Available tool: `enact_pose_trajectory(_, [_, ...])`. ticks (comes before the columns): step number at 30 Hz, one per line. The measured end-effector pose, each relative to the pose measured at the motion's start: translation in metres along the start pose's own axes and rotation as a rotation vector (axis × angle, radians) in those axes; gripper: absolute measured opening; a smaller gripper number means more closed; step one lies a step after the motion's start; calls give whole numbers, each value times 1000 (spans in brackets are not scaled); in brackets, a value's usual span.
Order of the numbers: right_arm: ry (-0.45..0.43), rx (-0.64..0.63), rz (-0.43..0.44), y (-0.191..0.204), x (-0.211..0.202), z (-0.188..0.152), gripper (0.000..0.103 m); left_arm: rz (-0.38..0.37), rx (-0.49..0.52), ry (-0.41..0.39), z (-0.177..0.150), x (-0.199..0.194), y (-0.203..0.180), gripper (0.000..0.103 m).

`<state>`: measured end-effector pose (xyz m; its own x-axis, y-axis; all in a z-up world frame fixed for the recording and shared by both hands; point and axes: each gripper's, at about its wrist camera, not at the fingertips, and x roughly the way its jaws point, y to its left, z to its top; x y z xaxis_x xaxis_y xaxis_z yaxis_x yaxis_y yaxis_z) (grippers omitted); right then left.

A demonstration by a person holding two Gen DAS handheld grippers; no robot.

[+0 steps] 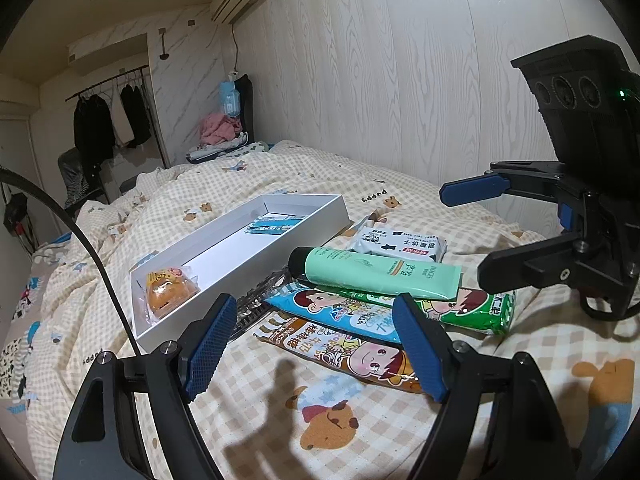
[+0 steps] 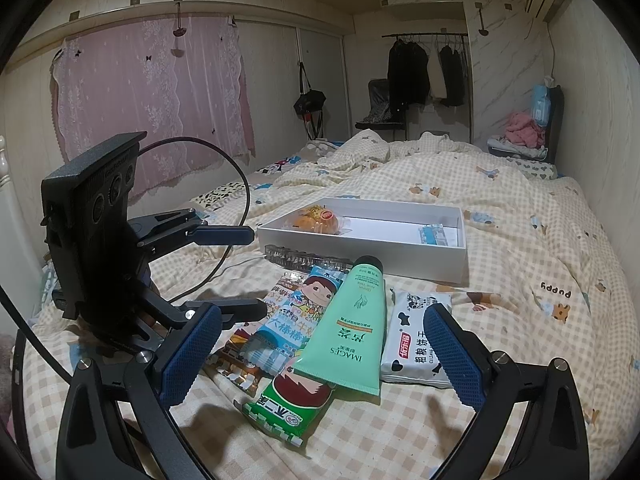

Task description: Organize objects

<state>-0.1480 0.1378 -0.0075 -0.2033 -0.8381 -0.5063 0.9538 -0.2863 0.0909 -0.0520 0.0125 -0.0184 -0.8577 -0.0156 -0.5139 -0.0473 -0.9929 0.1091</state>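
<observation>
A white box (image 1: 320,216) (image 2: 460,256) lies on the bed, holding an orange wrapped snack (image 1: 170,290) (image 2: 316,218) and a small blue packet (image 1: 274,226) (image 2: 434,234). Beside it lie a green tube (image 1: 380,274) (image 2: 352,328), a white cow-print pack (image 1: 400,242) (image 2: 418,340), and blue (image 1: 340,312) (image 2: 288,320), green (image 1: 480,308) (image 2: 288,404) and brown (image 1: 352,352) (image 2: 236,360) candy bags. My left gripper (image 1: 316,350) is open, empty, over the candy bags. My right gripper (image 2: 320,356) is open, empty, over the tube; it also shows in the left wrist view (image 1: 472,236).
A dark hair clip (image 1: 256,304) (image 2: 304,258) lies between the box and the bags. The checked quilt (image 1: 360,420) covers the bed. A wood-panel wall (image 1: 400,80) runs along one side. A chair with clothes (image 2: 528,128) stands at the far end.
</observation>
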Motion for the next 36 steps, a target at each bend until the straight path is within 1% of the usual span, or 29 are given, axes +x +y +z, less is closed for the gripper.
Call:
enact_pose_trajectory(16, [2,0,1,1,0,0,101,-1,-1,2,-1,0,0,83])
enact_pose_trajectory(36, [11,7,9,0,3,-2,101,-9,-11,24,-4,5,2,83])
